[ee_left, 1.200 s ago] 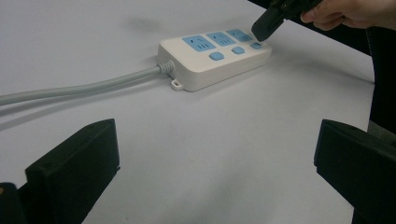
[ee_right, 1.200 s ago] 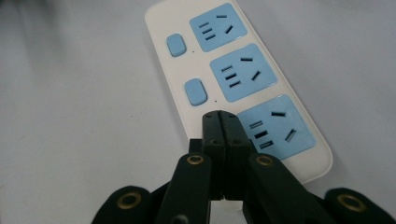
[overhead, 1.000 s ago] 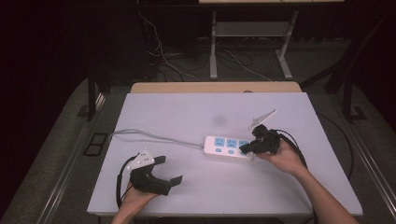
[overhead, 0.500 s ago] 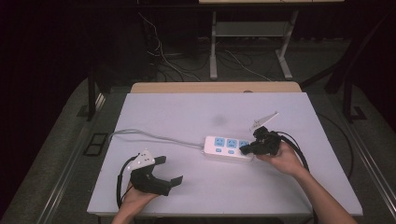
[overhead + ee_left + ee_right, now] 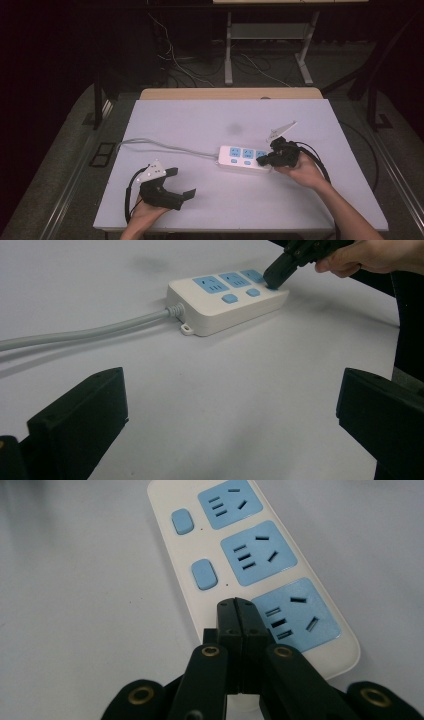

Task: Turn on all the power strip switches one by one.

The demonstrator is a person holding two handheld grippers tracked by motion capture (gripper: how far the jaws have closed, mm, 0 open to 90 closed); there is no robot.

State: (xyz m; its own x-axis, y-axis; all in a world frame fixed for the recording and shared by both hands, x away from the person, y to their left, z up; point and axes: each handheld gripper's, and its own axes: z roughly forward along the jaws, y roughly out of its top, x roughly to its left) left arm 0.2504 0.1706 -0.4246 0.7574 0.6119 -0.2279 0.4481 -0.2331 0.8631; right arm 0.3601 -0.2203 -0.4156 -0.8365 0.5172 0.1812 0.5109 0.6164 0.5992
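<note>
Step in hand: I judge I am pressing a switch on the power strip; my right tongs are pinched fully together, holding nothing, their tip down on the strip's end nearest me, where the third blue switch button should sit beside the last socket.
Power strip: it lies flat on the white worktop, right of centre, its grey cable trailing off to the left; two blue buttons are visible, the third hidden under my tip.
Left tongs: spread wide, empty, resting low at the worktop's near left, well apart from the strip.
Next move: firm downward pressure, then lift straight off; I cannot tell whether the switch has clicked.
Against a second ago: the right tongs have barely shifted on the strip's end; the left have not moved.
</note>
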